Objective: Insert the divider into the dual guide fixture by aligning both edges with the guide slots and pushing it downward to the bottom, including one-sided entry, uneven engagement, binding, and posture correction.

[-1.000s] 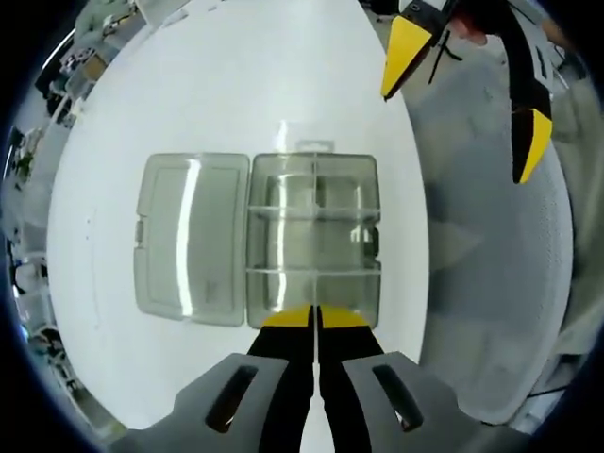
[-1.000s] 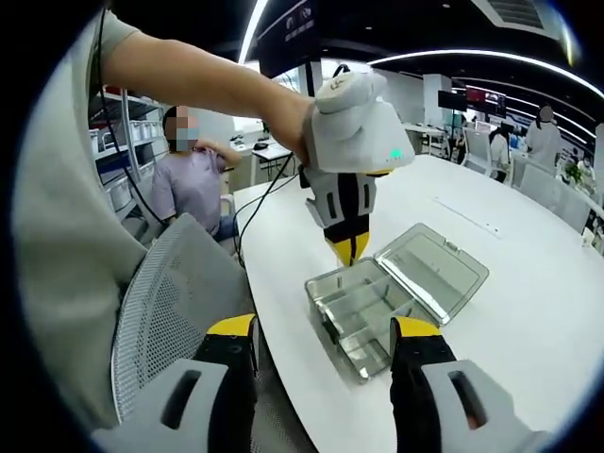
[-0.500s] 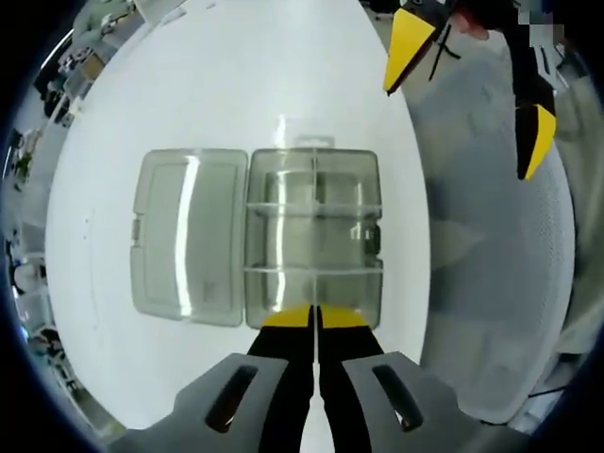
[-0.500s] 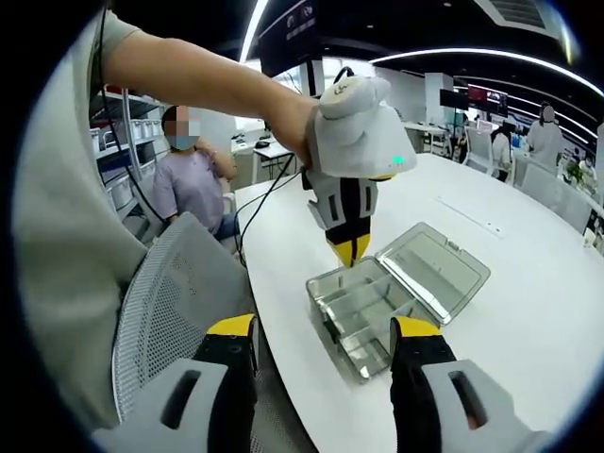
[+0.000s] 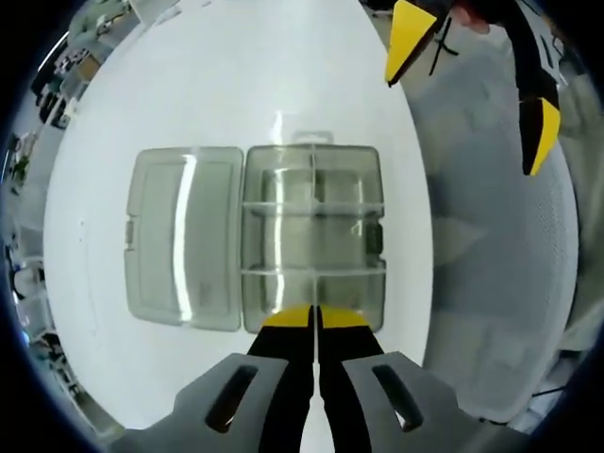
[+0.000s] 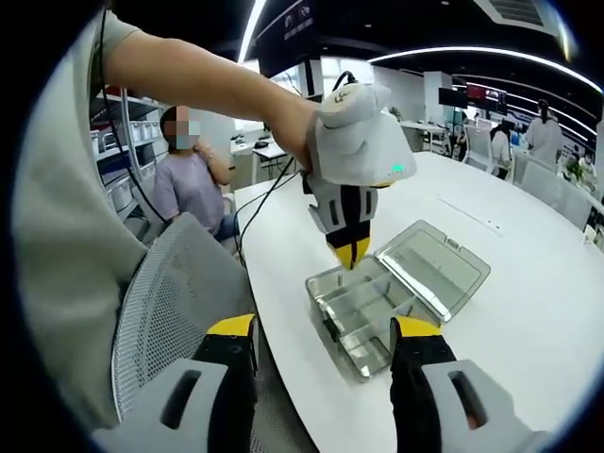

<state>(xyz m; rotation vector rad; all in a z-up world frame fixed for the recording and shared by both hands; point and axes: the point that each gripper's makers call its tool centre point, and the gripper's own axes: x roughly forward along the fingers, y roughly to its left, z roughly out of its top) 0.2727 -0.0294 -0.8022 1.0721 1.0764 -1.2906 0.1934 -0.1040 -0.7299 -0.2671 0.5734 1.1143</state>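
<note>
Grown slightly larger under the left gripper (image 5: 314, 316) since a second ago, with the clear plastic box (image 5: 313, 236) nearer that camera and its lid (image 5: 184, 236) flat open alongside. Left jaws pressed together above the box's near wall, possibly pinching a thin clear divider, hard to tell. Right gripper (image 6: 326, 340) spread wide, holding nothing, over the white table (image 6: 528, 311) edge by a mesh chair (image 6: 170, 302).

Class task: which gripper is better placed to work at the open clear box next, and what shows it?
Left. The left gripper, shut, hangs right over the clear box at its near edge. The right gripper is open and held back off the table.
</note>
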